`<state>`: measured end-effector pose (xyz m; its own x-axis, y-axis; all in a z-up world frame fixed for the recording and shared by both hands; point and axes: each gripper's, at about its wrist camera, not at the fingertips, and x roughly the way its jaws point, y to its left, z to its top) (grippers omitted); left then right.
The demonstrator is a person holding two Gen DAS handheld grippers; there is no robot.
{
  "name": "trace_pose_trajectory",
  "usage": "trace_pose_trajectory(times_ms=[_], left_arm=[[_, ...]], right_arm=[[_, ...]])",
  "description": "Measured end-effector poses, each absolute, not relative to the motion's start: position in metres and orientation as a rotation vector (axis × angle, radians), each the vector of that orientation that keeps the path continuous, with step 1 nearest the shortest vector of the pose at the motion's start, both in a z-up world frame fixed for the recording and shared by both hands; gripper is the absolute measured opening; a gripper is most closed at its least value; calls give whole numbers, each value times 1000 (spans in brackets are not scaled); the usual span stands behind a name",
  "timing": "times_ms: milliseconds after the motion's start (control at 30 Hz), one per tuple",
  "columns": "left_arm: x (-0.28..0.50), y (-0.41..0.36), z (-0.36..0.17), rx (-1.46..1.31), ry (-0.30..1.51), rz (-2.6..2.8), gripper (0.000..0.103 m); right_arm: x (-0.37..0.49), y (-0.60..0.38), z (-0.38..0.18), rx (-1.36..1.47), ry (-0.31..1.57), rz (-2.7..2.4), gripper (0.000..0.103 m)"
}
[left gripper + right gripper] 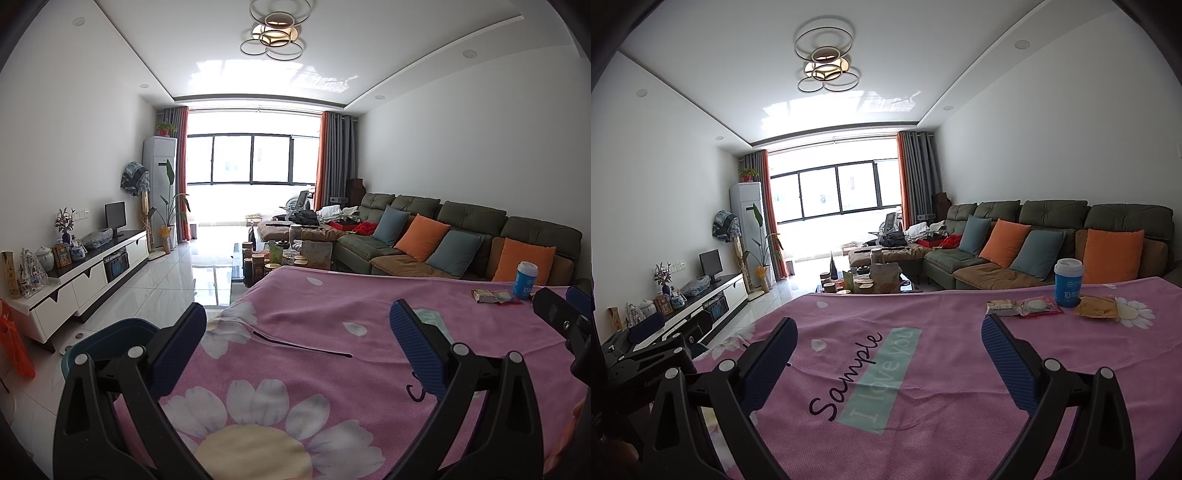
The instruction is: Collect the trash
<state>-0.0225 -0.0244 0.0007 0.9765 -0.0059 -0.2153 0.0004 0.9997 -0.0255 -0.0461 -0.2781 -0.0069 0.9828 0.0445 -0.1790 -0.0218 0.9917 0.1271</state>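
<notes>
Both the left gripper (295, 332) and right gripper (888, 343) are wide open, holding nothing. Snack wrappers (1025, 308) lie beside a blue cup (1068, 282) on the pink cloth (942, 387).

Using the blue cup (1068, 282) as the landmark: the pink-covered worktop (923, 387) is bare cloth across its whole near and left stretch, so there's plenty of open room to come in from that side. The crowding is all around the cup itself. A red wrapper (1039, 306) and a grey wrapper (1003, 308) lie just left of it, and a brown packet (1095, 308) sits just right, nearly touching its base. Behind the cup the worktop ends, with the sofa (1052, 221) beyond. Both tongs, left (297, 326) and right (888, 341), gape wide over bare cloth.
</notes>
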Motion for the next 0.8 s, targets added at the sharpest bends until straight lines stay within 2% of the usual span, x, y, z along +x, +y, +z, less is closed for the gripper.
trace_pose_trajectory(times_ms=[800], left_arm=[[-24,-23,-2,-21,220,-4,98]], right_arm=[[-46,-277,-7,126,182,34,96]])
